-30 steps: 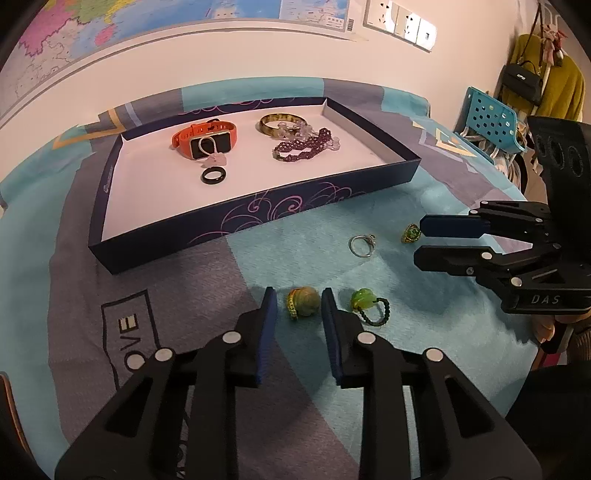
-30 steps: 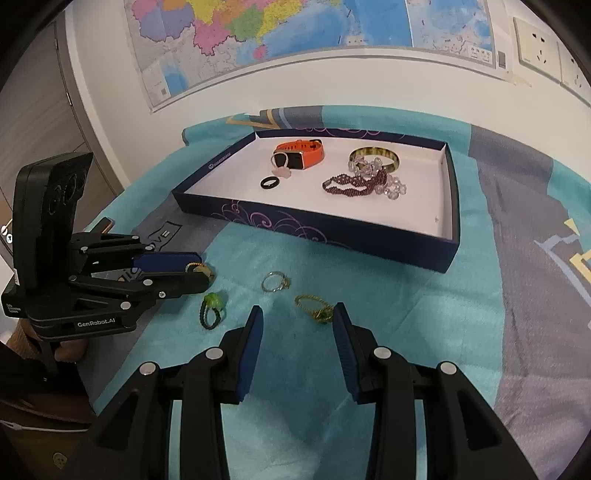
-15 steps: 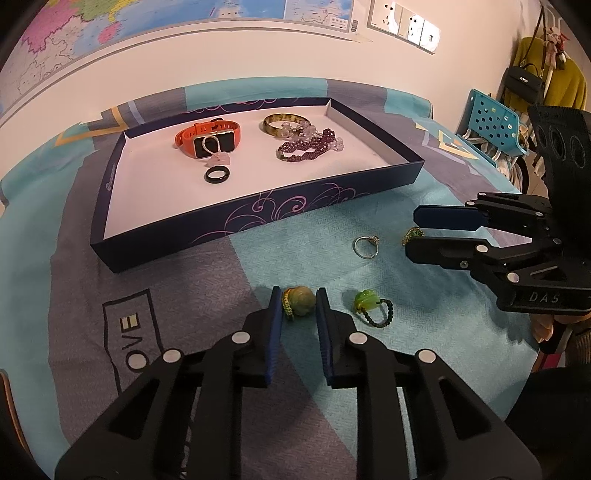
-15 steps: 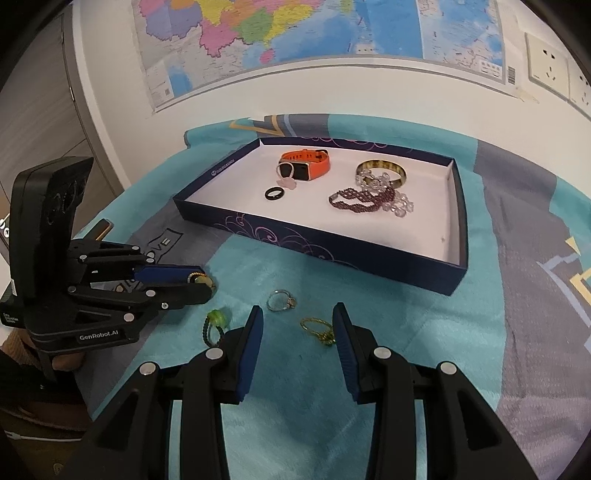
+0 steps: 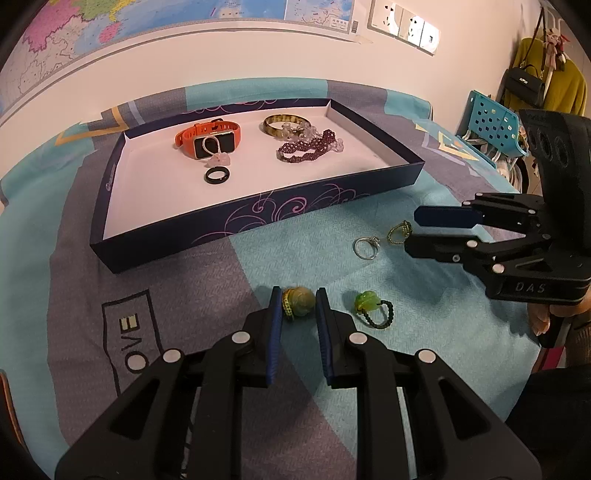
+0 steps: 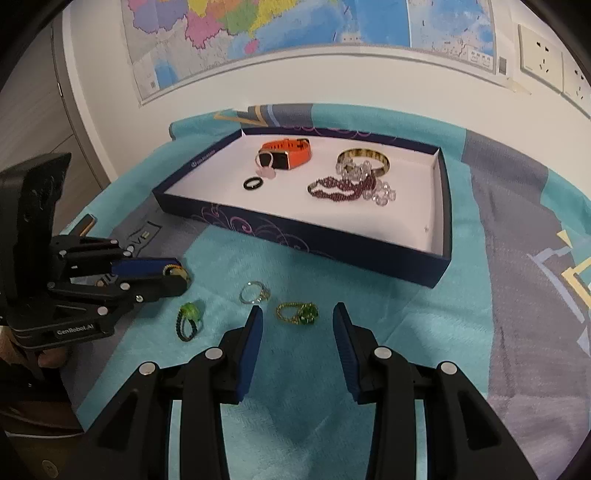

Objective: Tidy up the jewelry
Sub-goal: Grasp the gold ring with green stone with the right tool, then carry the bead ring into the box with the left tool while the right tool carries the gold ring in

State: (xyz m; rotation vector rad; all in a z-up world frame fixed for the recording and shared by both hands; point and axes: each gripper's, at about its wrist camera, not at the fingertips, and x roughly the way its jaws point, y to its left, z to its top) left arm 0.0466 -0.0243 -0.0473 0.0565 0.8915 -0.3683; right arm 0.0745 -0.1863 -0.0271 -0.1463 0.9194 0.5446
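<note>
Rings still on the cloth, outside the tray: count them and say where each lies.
4. Round-stone ring between the left gripper pads; green bead ring beside it; silver ring mid-cloth; gold green-stone ring before the right gripper.

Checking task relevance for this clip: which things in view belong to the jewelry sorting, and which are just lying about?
Part of the job:
tray
olive bead ring, in the left gripper
green bead ring
silver ring
gold ring, before the right gripper

Just there:
wall map
wall sockets
blue chair

Orange watch [image 5: 207, 138], navy swirl-patterned tray [image 5: 258, 218]
</note>
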